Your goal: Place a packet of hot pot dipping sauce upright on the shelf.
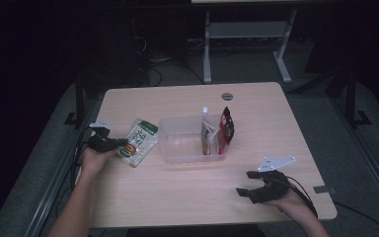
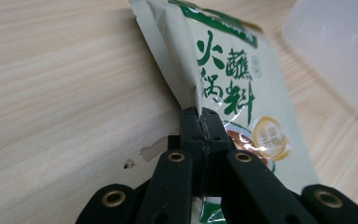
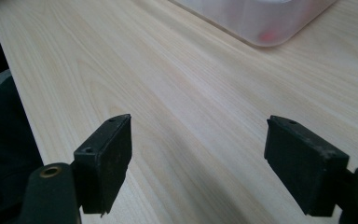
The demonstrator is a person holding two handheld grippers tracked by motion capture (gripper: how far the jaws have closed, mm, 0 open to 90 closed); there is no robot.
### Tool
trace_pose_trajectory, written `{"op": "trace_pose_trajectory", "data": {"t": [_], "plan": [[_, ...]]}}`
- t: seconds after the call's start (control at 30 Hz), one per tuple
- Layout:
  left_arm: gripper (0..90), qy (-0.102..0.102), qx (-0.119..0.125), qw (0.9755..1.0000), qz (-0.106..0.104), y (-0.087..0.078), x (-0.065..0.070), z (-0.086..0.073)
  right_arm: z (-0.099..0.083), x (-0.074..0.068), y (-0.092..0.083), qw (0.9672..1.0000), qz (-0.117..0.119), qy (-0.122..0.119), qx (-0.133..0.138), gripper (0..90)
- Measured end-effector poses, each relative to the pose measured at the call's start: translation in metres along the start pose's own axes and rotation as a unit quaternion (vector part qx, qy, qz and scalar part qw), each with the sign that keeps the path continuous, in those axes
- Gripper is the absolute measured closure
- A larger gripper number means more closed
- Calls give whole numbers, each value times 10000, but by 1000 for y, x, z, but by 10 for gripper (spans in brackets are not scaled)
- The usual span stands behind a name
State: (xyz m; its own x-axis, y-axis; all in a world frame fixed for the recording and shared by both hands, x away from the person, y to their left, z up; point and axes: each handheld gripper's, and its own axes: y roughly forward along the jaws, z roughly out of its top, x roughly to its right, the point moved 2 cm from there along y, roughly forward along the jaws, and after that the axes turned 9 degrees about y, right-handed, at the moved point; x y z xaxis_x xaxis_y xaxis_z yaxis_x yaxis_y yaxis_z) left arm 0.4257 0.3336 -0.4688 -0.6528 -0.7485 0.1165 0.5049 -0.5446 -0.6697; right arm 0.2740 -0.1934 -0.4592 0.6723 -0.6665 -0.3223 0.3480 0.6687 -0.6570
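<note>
Dark room, floor and desk legs behind. Light wood table takes up most of the high view. Clear plastic bin sits mid-table, two sachets standing upright at its right end: a tan one and a red-black one. Green-and-white sauce packet lies flat on the table just left of the bin, apart from it. Left gripper has its jaws pressed together on the packet's near edge, packet corner pinched between the pads. Right gripper rests near the table's front right, jaws wide apart, nothing between them.
</note>
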Motion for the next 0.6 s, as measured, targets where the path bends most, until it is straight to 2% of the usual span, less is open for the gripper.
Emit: {"op": "trace_pose_trajectory", "data": {"t": [0.13, 0.33, 0.6], "plan": [[900, -111, 166, 9998, -46, -12, -3, 2, 0, 0, 0, 10000, -21, 25, 29, 225], [900, -162, 339, 9993, -91, -35, -6, 3, 0, 1, -1, 10000, -20, 25, 51, 225], [900, -124, 367, 9992, -87, -66, 0, -1, 1, 1, -1, 10000, -9, 35, 79, 225]]}}
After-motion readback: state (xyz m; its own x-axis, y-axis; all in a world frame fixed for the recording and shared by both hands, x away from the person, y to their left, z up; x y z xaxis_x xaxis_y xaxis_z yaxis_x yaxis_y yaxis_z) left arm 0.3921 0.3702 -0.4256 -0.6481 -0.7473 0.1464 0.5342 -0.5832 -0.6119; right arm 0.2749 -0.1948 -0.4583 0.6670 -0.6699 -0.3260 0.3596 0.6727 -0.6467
